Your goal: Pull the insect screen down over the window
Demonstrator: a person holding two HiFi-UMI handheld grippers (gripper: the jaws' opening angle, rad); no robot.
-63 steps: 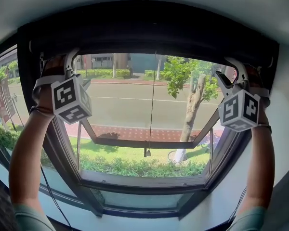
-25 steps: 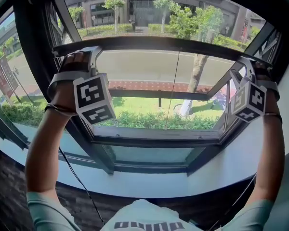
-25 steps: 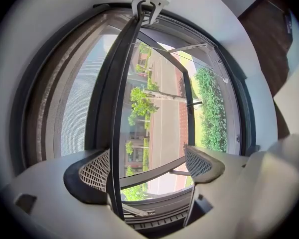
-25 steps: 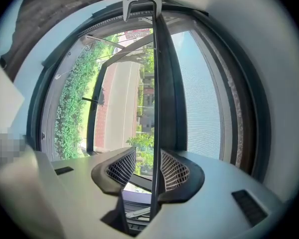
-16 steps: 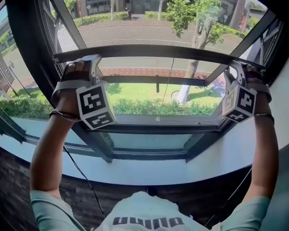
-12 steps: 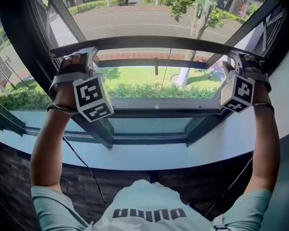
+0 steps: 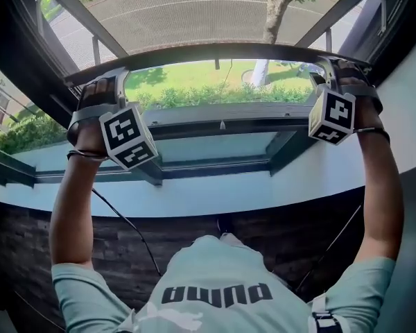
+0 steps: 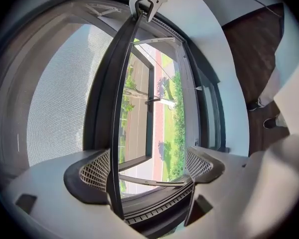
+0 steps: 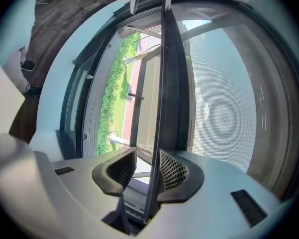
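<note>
The insect screen's dark bottom bar (image 7: 222, 49) spans the window, with grey mesh (image 7: 194, 9) stretched above it. My left gripper (image 7: 121, 73) sits over the bar's left end and my right gripper (image 7: 326, 62) over its right end. In the left gripper view the left gripper (image 8: 148, 153) is wide open; the bar (image 8: 122, 83) lies against one pad, far from the other. In the right gripper view the right gripper (image 9: 148, 153) has narrowed a little and straddles the bar (image 9: 164, 73). That bar touches one pad, and a slit of daylight shows at the other.
The window's lower frame (image 7: 215, 116) lies just below the bar, with the white curved sill (image 7: 215, 193) under it and a dark brick wall (image 7: 28, 248) beneath. A cable (image 7: 125, 224) hangs by my left arm. Lawn, trees and a road show outside.
Both grippers have come down together with the screen bar, from the top of the window to just above the lower frame. More mesh now covers the opening.
</note>
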